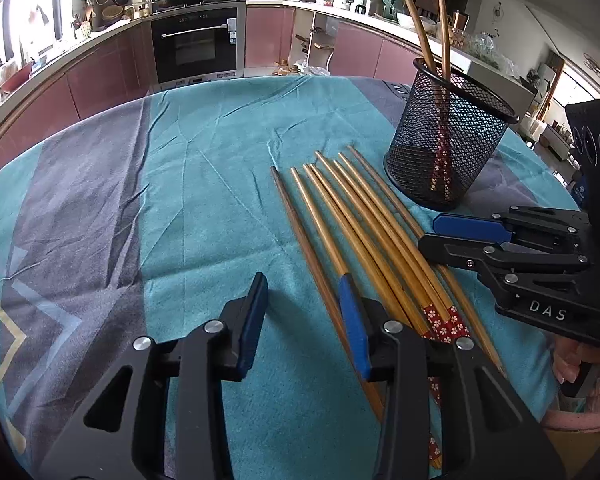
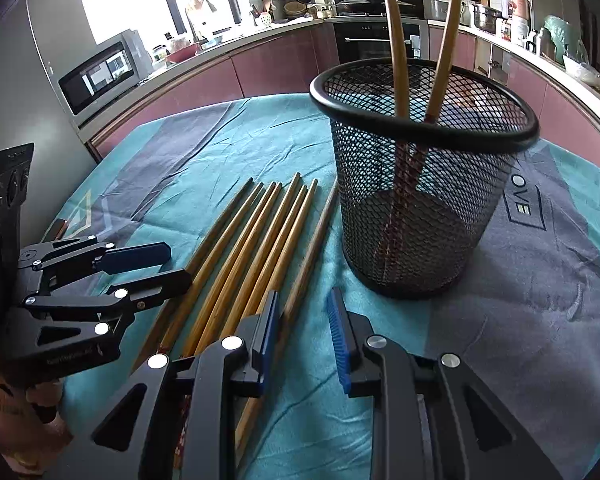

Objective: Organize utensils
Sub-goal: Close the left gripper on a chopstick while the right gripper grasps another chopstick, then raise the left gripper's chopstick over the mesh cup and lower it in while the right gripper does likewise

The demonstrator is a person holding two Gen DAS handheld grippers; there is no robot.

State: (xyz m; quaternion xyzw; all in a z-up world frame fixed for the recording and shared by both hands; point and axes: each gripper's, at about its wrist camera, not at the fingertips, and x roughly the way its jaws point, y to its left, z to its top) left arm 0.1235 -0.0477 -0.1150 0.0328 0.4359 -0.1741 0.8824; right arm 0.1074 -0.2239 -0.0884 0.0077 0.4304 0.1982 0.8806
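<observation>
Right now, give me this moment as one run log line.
left gripper: open, empty | right gripper: open, over chopsticks | cup: upright, two chopsticks in | rest on cloth

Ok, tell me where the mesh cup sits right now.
The mesh cup stands upright on the teal cloth, right of the loose chopsticks in the right wrist view.
</observation>
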